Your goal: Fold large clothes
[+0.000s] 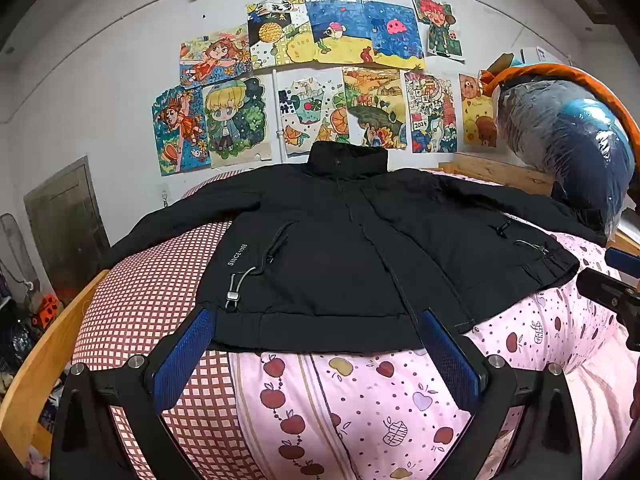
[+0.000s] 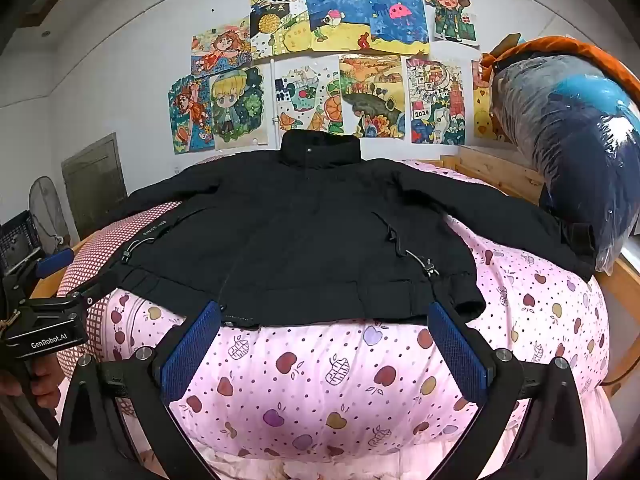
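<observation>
A black jacket (image 1: 328, 248) lies spread flat, front up, on a pink apple-print quilt (image 1: 360, 400), collar toward the wall and sleeves out to both sides. It also shows in the right wrist view (image 2: 304, 232). My left gripper (image 1: 316, 328) is open and empty, fingers just short of the jacket's hem on its left half. My right gripper (image 2: 326, 320) is open and empty at the hem on the right half. The left gripper's body shows at the left edge of the right wrist view (image 2: 44, 320); the right gripper's body shows at the right edge of the left wrist view (image 1: 616, 292).
A red checked cover (image 1: 152, 300) lies under the jacket's left side. A wooden bed rail (image 1: 44, 360) runs along the left. A plastic-wrapped bundle (image 1: 568, 148) stands at the right by the sleeve. Drawings (image 1: 320, 80) cover the wall behind.
</observation>
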